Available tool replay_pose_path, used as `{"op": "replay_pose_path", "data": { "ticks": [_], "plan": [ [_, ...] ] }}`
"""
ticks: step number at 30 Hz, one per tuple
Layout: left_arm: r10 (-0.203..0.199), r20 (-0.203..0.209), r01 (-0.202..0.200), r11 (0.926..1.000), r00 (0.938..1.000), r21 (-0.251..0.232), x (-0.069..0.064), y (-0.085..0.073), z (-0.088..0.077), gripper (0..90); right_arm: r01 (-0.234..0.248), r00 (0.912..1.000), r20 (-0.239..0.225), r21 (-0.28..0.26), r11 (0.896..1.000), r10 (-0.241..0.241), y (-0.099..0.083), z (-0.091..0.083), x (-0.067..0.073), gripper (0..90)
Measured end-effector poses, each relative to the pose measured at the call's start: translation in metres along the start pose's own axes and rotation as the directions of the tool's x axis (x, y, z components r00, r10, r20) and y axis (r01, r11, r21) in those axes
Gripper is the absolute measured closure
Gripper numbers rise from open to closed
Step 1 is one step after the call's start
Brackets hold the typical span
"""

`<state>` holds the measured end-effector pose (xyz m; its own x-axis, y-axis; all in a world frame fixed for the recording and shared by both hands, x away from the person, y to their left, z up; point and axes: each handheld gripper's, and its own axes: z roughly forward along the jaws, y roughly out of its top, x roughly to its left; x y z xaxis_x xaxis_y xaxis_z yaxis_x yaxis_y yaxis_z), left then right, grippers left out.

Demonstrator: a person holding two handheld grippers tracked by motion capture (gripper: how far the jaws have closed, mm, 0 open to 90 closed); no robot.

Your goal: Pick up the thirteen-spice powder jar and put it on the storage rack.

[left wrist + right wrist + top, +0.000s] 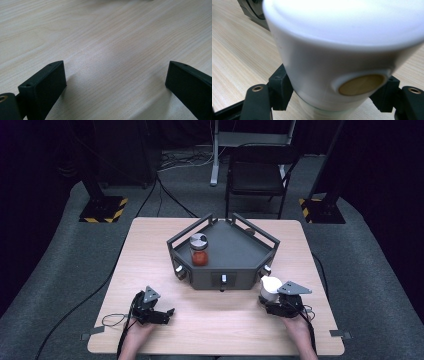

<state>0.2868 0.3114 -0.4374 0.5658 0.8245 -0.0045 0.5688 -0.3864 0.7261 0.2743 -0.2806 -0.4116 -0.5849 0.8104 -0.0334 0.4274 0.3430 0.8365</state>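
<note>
A white jar (270, 287) with a wide white lid stands on the wooden table (215, 330), just off the front right corner of a dark tray (235, 255). My right gripper (269, 301) is shut on it from the near side. In the right gripper view the jar (332, 45) is very close, with a round brass disc on its side, and the right gripper (333, 92) has a black jaw pressed against each flank low down. My left gripper (169, 314) lies near the front left of the table. Its jaws stand wide open over bare wood, as the left gripper (115, 82) shows.
The five-sided dark tray has raised rails and holds a glass jar (199, 251) with a metal lid and red contents. A small brown item (250, 232) lies at its back right. A black chair (260, 170) and stand bases sit beyond the table.
</note>
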Motion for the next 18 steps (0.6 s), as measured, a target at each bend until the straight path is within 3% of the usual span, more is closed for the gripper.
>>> {"op": "replay_pose_path", "data": {
  "ticks": [18],
  "plan": [
    [0.000, 0.000, 0.000, 1.0000, 1.0000, 0.000, 0.000, 0.000, 0.000, 2.9, -0.006, 1.0000, 0.000, -0.023, 1.000, 0.006, 0.011, -0.014, -0.004, 29.5]
  ]
}}
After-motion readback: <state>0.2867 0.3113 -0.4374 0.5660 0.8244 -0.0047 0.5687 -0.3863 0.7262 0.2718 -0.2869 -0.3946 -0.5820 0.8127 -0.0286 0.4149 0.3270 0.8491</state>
